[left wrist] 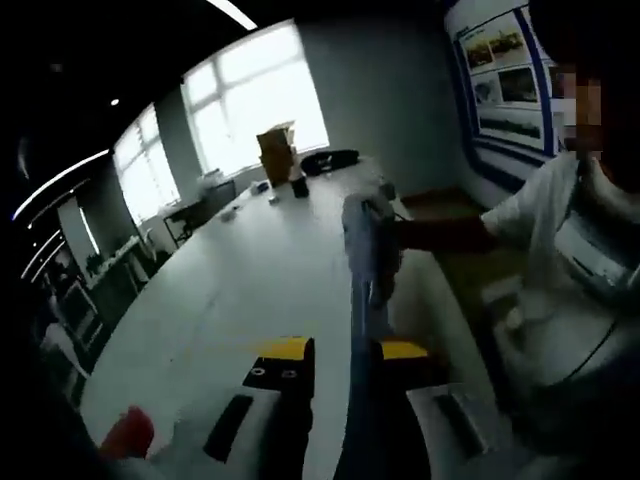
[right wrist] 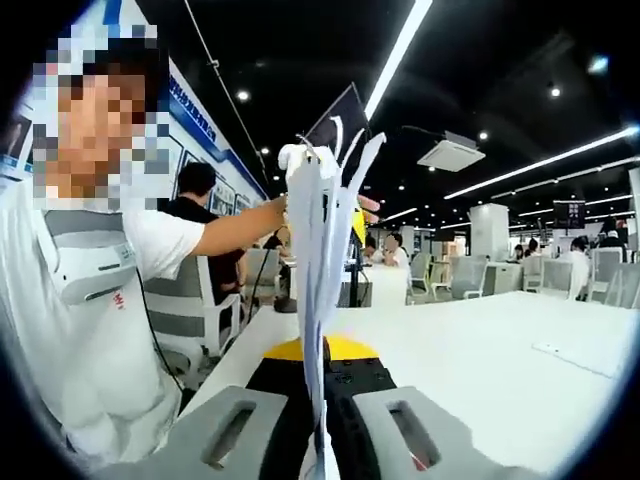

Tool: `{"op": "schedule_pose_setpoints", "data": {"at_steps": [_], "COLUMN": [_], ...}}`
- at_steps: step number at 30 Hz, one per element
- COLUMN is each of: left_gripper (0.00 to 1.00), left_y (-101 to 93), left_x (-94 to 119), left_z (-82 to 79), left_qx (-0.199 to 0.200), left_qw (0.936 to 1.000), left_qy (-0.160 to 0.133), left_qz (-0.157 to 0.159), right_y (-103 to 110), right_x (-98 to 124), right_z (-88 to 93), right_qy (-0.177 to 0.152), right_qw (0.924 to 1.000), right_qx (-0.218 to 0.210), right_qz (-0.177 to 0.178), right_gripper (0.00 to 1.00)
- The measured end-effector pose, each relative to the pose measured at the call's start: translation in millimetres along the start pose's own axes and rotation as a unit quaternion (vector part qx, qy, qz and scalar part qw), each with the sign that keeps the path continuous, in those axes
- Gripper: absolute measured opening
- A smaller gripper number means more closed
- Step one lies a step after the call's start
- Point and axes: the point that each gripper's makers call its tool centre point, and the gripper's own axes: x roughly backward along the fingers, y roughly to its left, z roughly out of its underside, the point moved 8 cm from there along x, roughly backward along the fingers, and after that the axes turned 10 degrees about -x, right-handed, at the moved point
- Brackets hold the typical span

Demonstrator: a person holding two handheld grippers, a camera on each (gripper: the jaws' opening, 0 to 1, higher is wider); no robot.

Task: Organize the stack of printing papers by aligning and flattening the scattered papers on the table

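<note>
Through the left gripper view, my left gripper [left wrist: 345,365] pinches the thin sheaf of white printing papers [left wrist: 362,290] edge-on between its yellow-tipped black jaws, held upright above the long, smooth white table [left wrist: 230,290]. The far end sits in the other gripper [left wrist: 372,235].

In the right gripper view, my right gripper [right wrist: 322,395] has its jaws clamped on the same sheaf [right wrist: 318,250]. The top sheets splay and curl apart, so I judge the gathering done, with squaring and flattening left.
</note>
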Motion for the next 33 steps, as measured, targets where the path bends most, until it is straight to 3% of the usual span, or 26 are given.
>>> {"op": "schedule_pose_setpoints", "data": {"at_steps": [4,7,9,11,12,16,18,19,20,23,27,30,31,33], "left_gripper": [0.06,0.06,0.06,0.06,0.06,0.06,0.06,0.06,0.06,0.06,0.06,0.06,0.06,0.06], "left_y": [-9.7,-16.9,-17.1,-17.5,-15.8,-15.3,-18.4,-19.7,-22.7,-26.1,-27.9,-28.6,-28.6,-29.3], "left_x": [-2,2,9,16,26,53,61,64,68,72,72,70,69,65], "left_z": [2.7,2.3,1.6,-3.6,-9.8,-22.8,-26.8,-30.2,-32.6,-34.6,-33.7,-29.1,-27.7,-20.0], "left_qx": [0.015,-0.012,-0.004,-0.003,-0.011,-0.004,-0.009,-0.014,-0.008,-0.002,0.023,0.040,0.046,0.061], "left_qw": [0.9997,0.9992,0.9991,0.9974,0.9942,0.9823,0.9766,0.9715,0.9674,0.9626,0.9509,0.9400,0.9370,0.9329], "left_qy": [-0.014,-0.039,-0.041,-0.063,-0.092,-0.156,-0.185,-0.209,-0.228,-0.244,-0.286,-0.319,-0.327,-0.337], "left_qz": [0.015,0.003,-0.011,-0.035,-0.056,-0.102,-0.110,-0.110,-0.111,-0.118,-0.115,-0.114,-0.113,-0.110], "right_y": [-1,-1,-4,-8,-10,-17,-18,-23,-25,-21,-8,-2,-1,5], "right_x": [2,4,8,15,19,32,35,36,33,16,-11,-25,-27,-33], "right_z": [3.4,1.1,-6.5,-10.3,-10.2,-7.1,-5.0,-3.8,-1.8,-3.9,-11.2,-18.8,-19.4,-23.4], "right_qy": [0.008,-0.006,-0.036,-0.053,-0.058,-0.096,-0.147,-0.181,-0.189,-0.221,-0.232,-0.263,-0.263,-0.264], "right_qw": [0.9999,0.9999,0.9989,0.9971,0.9966,0.9923,0.9872,0.9812,0.9797,0.9743,0.9721,0.9628,0.9621,0.9597], "right_qx": [-0.004,0.009,0.023,0.034,0.031,0.015,0.007,-0.010,-0.014,-0.020,-0.025,-0.037,-0.041,-0.044], "right_qz": [0.008,0.008,0.018,0.043,0.050,0.077,0.062,0.067,0.064,0.035,-0.022,-0.052,-0.061,-0.084], "right_gripper": [0.00,0.02,0.17,0.25,0.25,0.29,0.29,0.29,0.29,0.30,0.31,0.29,0.27,0.04]}}
